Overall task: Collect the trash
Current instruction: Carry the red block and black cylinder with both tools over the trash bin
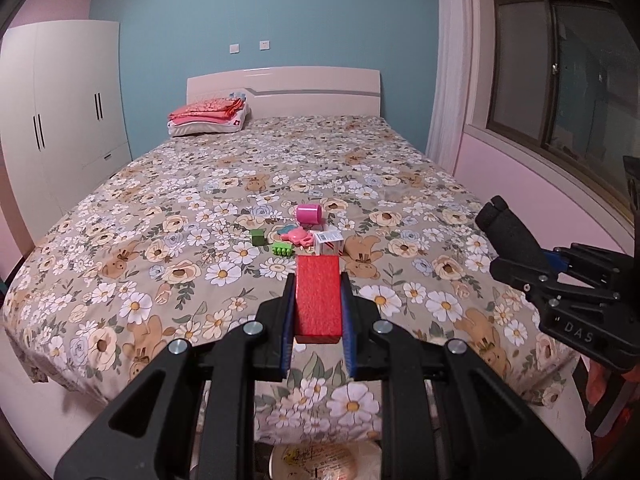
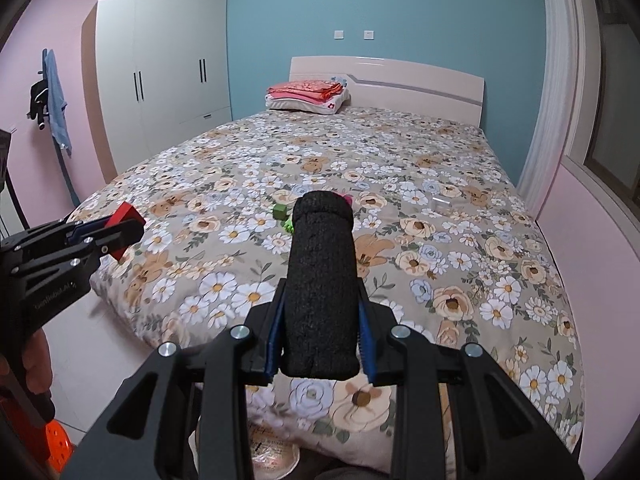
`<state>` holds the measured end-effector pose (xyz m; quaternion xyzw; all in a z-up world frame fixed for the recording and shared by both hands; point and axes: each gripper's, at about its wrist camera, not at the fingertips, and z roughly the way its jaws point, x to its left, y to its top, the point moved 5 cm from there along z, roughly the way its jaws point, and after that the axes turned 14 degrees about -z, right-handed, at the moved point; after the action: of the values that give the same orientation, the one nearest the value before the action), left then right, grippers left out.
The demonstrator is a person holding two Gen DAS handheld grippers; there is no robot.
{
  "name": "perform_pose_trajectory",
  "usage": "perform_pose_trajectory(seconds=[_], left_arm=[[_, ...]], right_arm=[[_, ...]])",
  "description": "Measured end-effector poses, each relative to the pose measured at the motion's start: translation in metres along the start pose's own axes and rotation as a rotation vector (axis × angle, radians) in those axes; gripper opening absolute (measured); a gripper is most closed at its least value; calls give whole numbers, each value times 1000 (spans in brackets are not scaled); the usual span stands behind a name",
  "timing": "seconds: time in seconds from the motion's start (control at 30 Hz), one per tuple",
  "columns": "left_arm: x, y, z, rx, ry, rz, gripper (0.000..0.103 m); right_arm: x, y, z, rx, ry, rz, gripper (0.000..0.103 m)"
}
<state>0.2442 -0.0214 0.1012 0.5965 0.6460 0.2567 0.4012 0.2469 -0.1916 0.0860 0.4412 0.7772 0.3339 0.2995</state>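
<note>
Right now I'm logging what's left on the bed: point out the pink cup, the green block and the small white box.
pink cup (image 1: 309, 214): left wrist view, its side wall.
green block (image 1: 258, 237): left wrist view, front face.
small white box (image 1: 329, 242): left wrist view, top panel.

The bed (image 1: 168, 216) carries everything, under a floral cover with bears printed on it. At its 11 o'clock corner, by the headboard (image 1: 288, 88), a pillow (image 1: 208, 126) lies on the cover with folded red cloth (image 1: 208, 112) stacked on top. Near the middle, a small cluster sits on the cover. A pink cup (image 1: 309, 214) lies on its side at 12 o'clock of the cluster. A green cube (image 1: 258, 237) is at 9 o'clock, a green brick (image 1: 283, 249) at 7 o'clock, a pink toy (image 1: 295, 236) in the centre, and a small box (image 1: 329, 241) at 3 o'clock, just beside the toy.
</note>
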Motion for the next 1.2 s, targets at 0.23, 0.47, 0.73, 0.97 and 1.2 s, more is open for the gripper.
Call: perform_pose_trajectory(seconds=[0.23,0.47,0.73,0.97,1.2], left_arm=[[8,-29,-22,22,-2,30,20],[18,-67,-18,90,-5,53,20],[34,-113,2,191,1,58,20],[49,-149,25,277,18,60,20],[59,-187,45,367,34,74,20]], right_arm=[[28,-27,-12,24,29,-25,33],[58,-53,-11,58,73,-59,33],[87,-81,5,115,123,-86,33],[113,-107,25,177,176,-101,33],[135,-139,47,260,223,-110,33]])
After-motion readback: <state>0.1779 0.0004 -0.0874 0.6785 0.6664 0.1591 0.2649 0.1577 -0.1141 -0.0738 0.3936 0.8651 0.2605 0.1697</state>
